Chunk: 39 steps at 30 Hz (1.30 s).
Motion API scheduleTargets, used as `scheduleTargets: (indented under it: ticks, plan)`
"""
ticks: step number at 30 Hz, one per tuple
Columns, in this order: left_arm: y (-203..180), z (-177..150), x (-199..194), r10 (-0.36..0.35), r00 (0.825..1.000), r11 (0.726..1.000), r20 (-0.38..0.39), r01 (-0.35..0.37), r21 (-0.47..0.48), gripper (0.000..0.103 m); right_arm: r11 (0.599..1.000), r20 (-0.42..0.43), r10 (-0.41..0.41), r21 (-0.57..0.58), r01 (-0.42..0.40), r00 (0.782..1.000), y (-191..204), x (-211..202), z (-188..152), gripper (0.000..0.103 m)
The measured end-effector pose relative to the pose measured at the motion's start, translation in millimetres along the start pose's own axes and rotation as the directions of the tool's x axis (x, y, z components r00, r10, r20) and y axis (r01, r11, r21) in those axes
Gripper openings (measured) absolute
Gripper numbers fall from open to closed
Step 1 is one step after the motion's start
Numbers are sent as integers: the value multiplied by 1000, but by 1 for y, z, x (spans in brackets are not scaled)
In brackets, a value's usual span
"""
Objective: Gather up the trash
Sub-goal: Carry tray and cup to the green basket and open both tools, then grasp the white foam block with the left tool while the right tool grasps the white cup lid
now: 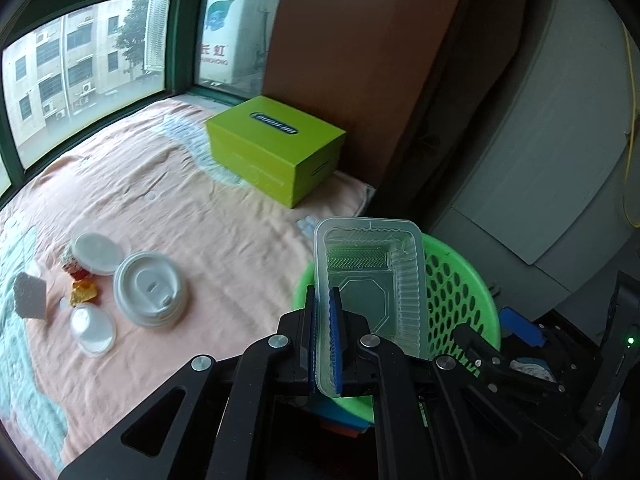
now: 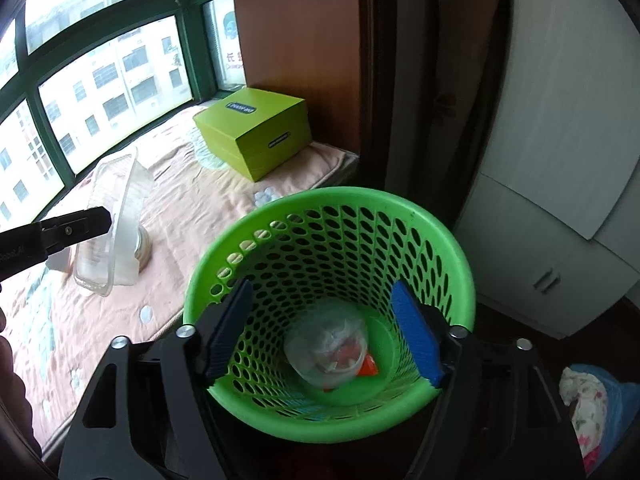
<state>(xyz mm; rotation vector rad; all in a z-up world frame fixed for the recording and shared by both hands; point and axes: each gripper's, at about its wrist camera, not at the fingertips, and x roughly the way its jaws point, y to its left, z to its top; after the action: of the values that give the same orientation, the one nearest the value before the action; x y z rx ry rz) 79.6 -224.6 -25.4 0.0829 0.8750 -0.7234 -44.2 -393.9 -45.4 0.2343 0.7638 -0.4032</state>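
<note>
Pinching clear tray [image 1: 370,280] beside basket [image 1: 460,292]

green box [image 1: 276,148]: label illegible | sign outside window [image 1: 213,53]: "长虹", partly cut

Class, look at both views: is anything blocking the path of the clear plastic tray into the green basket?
Nothing visible blocks it. The left tongs hold the clear tray beside the green basket, whose mouth is open; the right tongs, open, hover over it, and trash lies only at the bottom.
</note>
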Motion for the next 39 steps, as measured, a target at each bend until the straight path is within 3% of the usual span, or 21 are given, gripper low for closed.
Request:
scheduleTargets:
  ticks: [19,21,22,27,37,39]
  plan:
    - [-39,-6,11,-27,999,996,31,24,86,6,993,70,-55,104,47,996,-33,-25,2,79]
    - [-41,-7,13,-34,999,995,33,31,92,11,993,72,-58,107,50,996,-34,-26,3,79]
    - [-42,-8,13,-34,999,995,33,31,92,20,993,73,-59,108,51,996,-34,-26,3,79]
    - [-42,-11,16,-40,999,995,37,37,90,37,993,73,-57,106,49,996,-33,-26,4,79]
    - [-11,-11,0,25,998,999,64,-27,32,49,999,61,14,51,-17,998,-6,-19,9,80]
    - [2,-12,-4,52,996,999,67,-53,12,49,999,61,31,34,-33,998,3,-18,11,85]
